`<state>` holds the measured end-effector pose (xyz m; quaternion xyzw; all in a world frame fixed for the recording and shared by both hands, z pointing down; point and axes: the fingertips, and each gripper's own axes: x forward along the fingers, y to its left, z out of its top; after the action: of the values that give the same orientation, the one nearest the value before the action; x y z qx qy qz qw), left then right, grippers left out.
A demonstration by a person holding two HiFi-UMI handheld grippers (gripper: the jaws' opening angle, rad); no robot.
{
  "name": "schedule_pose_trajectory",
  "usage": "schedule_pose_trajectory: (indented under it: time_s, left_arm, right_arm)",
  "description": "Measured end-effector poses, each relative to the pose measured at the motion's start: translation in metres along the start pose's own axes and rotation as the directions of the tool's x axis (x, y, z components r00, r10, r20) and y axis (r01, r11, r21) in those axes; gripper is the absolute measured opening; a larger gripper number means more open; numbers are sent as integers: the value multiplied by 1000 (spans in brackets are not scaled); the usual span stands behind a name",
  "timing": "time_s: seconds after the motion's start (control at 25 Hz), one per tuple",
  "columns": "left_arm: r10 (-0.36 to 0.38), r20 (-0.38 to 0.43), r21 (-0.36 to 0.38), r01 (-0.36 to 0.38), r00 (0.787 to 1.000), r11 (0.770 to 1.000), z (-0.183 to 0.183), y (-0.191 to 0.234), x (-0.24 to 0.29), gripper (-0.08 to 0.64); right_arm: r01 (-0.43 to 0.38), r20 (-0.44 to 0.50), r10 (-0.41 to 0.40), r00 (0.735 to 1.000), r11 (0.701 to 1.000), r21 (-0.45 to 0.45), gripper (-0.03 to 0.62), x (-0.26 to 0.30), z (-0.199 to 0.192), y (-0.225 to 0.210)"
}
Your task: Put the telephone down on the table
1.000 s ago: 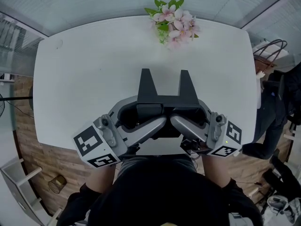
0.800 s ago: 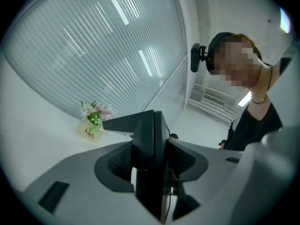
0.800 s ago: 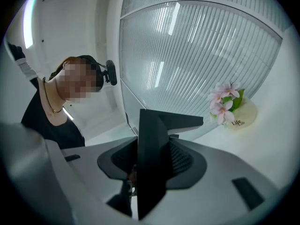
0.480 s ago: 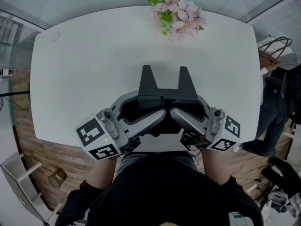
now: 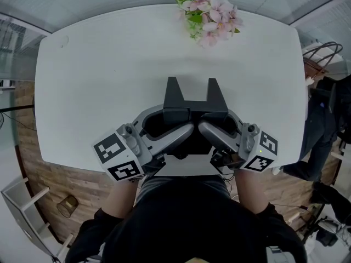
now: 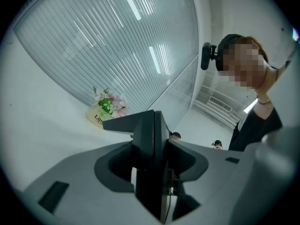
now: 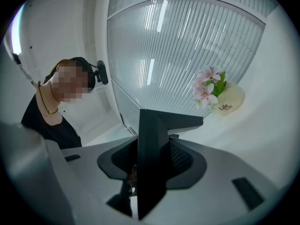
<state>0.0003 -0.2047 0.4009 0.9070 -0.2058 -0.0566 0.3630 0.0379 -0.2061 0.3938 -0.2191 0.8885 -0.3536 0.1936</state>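
Over the near edge of the tabletop (image 5: 109, 64), dead centre, the telephone (image 5: 194, 100) hangs between both tongs, long axis parallel to that edge, left gripper (image 5: 178, 119) clamped on its left end, right gripper (image 5: 214, 120) on its right, so the drop looks straight down.

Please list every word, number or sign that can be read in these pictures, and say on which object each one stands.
"Life": printed on the cream flower pot, right gripper view; a second line under it seems to read "Life" again.
"Li...": the same pot in the left gripper view; the remaining letters are too blurred to read.
Marker cubes: black-and-white square patterns only, no letters.
Telephone: no print visible.
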Motion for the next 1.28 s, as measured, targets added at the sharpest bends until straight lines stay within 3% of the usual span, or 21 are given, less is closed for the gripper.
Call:
schedule_pose_trajectory:
  time_s: [1.28]
  left_arm:
    - [61, -27, -135, -64, 998, 989, -27, 48, 7, 225]
  right_arm:
    - [82, -54, -74, 996, 985, 152, 183, 1, -29, -52]
